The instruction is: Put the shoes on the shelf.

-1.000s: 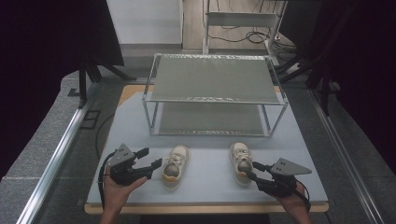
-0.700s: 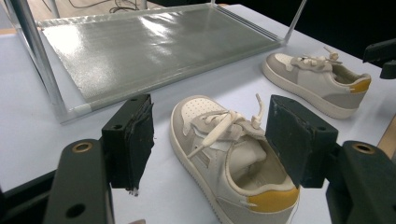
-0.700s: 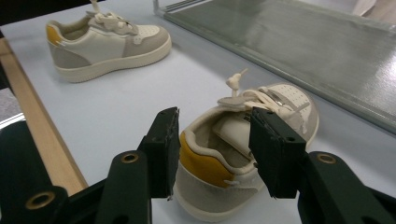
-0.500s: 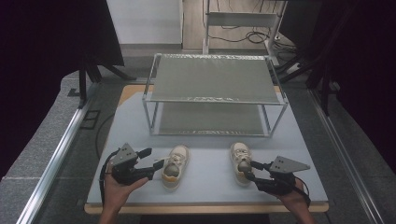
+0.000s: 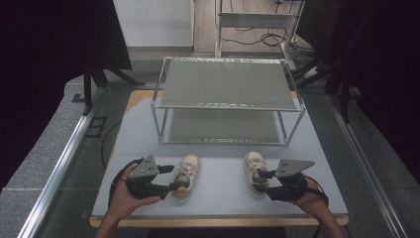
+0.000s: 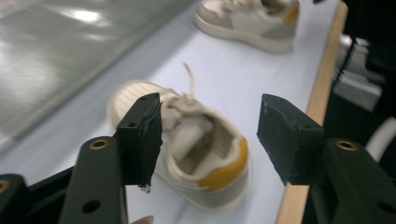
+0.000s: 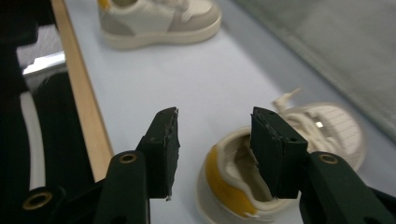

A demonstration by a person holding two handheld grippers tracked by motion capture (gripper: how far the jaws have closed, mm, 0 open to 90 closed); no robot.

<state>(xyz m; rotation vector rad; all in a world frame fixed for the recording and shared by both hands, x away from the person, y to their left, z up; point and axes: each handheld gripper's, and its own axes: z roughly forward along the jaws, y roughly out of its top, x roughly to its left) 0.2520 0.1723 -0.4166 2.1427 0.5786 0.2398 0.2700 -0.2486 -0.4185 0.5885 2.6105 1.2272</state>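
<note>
Two small cream sneakers with yellow heel tabs lie on the pale table, toes toward the rack. The left sneaker (image 5: 186, 171) sits at the tips of my left gripper (image 5: 174, 177). In the left gripper view that sneaker (image 6: 201, 154) lies heel-first between and just beyond the open jaws of the left gripper (image 6: 210, 126). My right gripper (image 5: 261, 180) is at the heel of the right sneaker (image 5: 254, 167). In the right gripper view, the right gripper (image 7: 215, 135) stands open, with one jaw over the opening of the right sneaker (image 7: 224, 182) and the other outside its heel.
A two-tier metal mesh rack (image 5: 225, 82) stands behind the shoes across the middle of the table (image 5: 218, 186). The wooden front edge (image 5: 218, 219) runs just behind both hands. Each gripper view also shows the other sneaker (image 6: 252, 21) (image 7: 159, 21) farther off.
Both grippers have slid a little inward toward their sneakers, the left one to the right and the right one to the left. The shoes have not moved.
</note>
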